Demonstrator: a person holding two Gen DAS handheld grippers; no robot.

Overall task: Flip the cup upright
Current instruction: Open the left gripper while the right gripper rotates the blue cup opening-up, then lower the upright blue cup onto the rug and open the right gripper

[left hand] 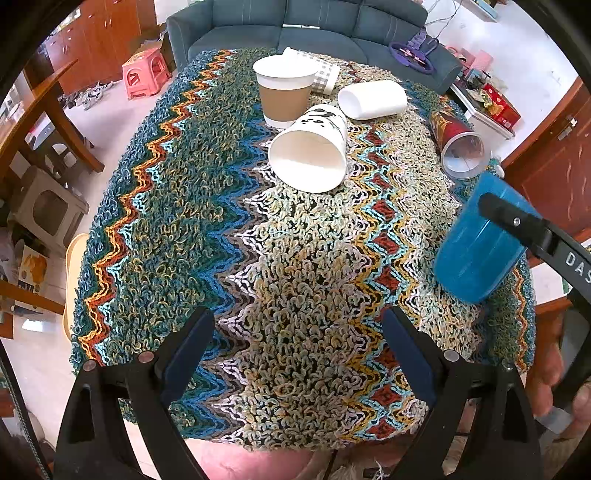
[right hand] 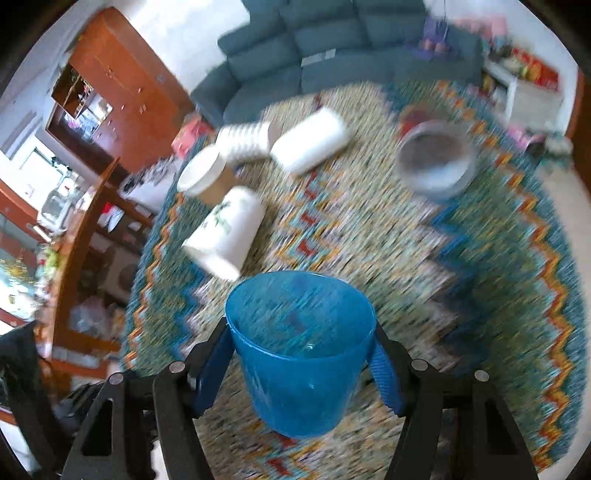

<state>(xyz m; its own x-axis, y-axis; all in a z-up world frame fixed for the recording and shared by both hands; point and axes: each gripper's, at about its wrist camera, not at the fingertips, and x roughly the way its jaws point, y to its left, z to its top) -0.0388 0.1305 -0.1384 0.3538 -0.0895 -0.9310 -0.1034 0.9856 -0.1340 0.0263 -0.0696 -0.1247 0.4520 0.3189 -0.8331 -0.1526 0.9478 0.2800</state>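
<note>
My right gripper (right hand: pixel 301 358) is shut on a translucent blue plastic cup (right hand: pixel 299 354), held near upright with its mouth up and a little away from me, above the knitted zigzag cloth (right hand: pixel 369 240). In the left wrist view the same blue cup (left hand: pixel 476 243) hangs tilted over the table's right edge with a right fingertip (left hand: pixel 495 206) across it. My left gripper (left hand: pixel 297 343) is open and empty, low over the near part of the cloth (left hand: pixel 207 221).
A brown-sleeved paper cup (left hand: pixel 284 88) stands upright at the back. Lying on their sides are a white printed cup (left hand: pixel 312 151), a plain white cup (left hand: pixel 371 99), a checked cup (left hand: pixel 325 74) and a red tube (left hand: pixel 458 140). A sofa (left hand: pixel 295 29) stands behind the table.
</note>
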